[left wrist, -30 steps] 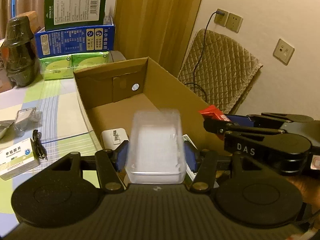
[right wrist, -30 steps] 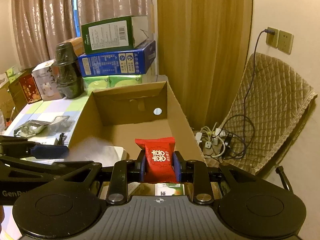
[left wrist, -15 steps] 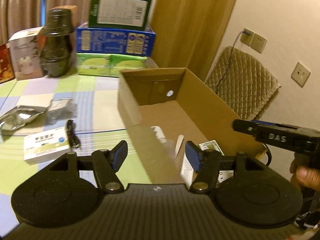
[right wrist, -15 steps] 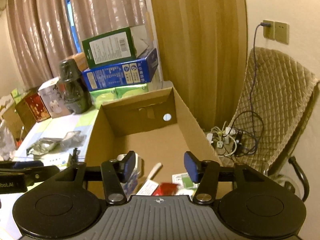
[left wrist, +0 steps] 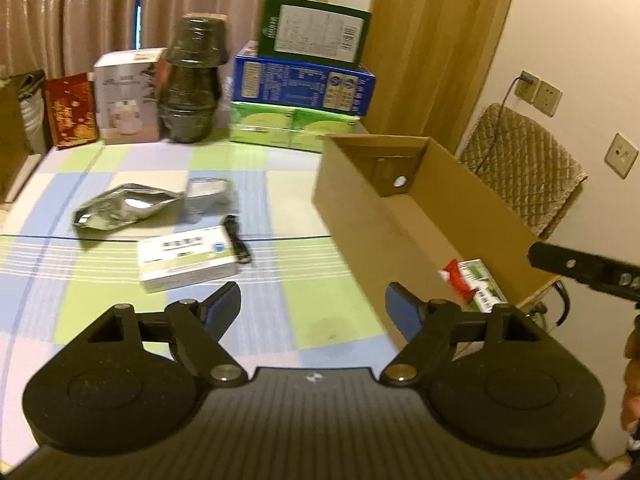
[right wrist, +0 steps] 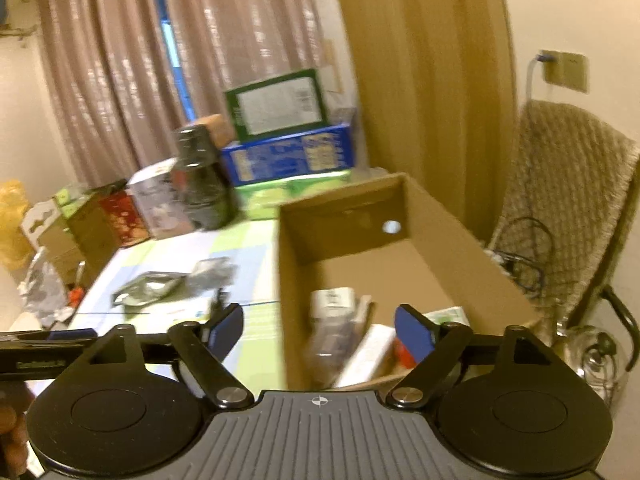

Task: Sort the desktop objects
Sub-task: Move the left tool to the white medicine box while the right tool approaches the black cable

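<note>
An open cardboard box (left wrist: 360, 216) (right wrist: 472, 280) stands at the table's right edge. Inside it lie a red packet (left wrist: 454, 276), a green-and-white box (left wrist: 482, 284), a white adapter (right wrist: 332, 300) and other items. On the checked tablecloth lie a white medicine box (left wrist: 186, 258), a black cable (left wrist: 238, 240), a silver foil pouch (left wrist: 120, 208) and a clear packet (left wrist: 208, 194). My left gripper (left wrist: 312, 308) is open and empty above the table, left of the box. My right gripper (right wrist: 320, 328) is open and empty above the box's near left wall.
Stacked green, blue and lime boxes (left wrist: 304, 80), a dark wrapped jar (left wrist: 192, 84), a white carton (left wrist: 126, 100) and a red box (left wrist: 72, 110) line the table's far edge. A quilted chair (right wrist: 568, 200) with cables stands right of the box.
Both grippers opened and dropped their loads into the box: the left a clear plastic container, the right the red packet. Both then pulled back and swung left toward the table.
</note>
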The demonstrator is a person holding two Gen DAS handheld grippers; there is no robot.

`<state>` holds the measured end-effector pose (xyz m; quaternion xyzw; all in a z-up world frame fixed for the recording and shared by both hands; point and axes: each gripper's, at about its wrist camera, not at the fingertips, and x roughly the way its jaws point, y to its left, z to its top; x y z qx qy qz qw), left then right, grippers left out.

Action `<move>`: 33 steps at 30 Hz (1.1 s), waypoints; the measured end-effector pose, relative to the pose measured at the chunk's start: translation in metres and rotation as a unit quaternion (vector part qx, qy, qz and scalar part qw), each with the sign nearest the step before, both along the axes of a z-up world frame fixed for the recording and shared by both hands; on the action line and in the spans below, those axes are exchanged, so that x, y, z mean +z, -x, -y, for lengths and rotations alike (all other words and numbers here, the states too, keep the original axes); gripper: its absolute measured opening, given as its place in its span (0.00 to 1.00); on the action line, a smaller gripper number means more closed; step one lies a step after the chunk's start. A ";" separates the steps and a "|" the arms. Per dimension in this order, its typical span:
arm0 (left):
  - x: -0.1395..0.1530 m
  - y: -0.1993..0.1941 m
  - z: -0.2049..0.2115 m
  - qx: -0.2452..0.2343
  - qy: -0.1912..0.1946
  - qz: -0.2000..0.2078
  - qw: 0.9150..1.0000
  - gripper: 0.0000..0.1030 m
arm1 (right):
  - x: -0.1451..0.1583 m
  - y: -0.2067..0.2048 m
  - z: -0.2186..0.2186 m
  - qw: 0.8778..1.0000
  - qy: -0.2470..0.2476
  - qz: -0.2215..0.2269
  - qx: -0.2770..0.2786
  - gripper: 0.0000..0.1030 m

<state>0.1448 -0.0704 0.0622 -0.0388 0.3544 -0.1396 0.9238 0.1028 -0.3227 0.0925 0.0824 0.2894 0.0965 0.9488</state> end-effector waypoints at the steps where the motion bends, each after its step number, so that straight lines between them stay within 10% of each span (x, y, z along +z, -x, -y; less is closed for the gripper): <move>1: 0.000 0.003 -0.008 0.005 -0.001 0.003 1.000 0.78 | 0.002 0.002 -0.009 1.000 0.002 0.004 0.009 0.82; 16: -0.017 -0.002 -0.100 -0.048 -0.092 0.049 0.993 0.92 | -0.019 -0.015 -0.105 0.994 0.021 -0.010 0.108 0.86; 33: -0.070 -0.104 -0.131 -0.254 -0.171 0.039 0.951 0.93 | -0.090 -0.129 -0.158 0.965 0.136 -0.085 0.209 0.85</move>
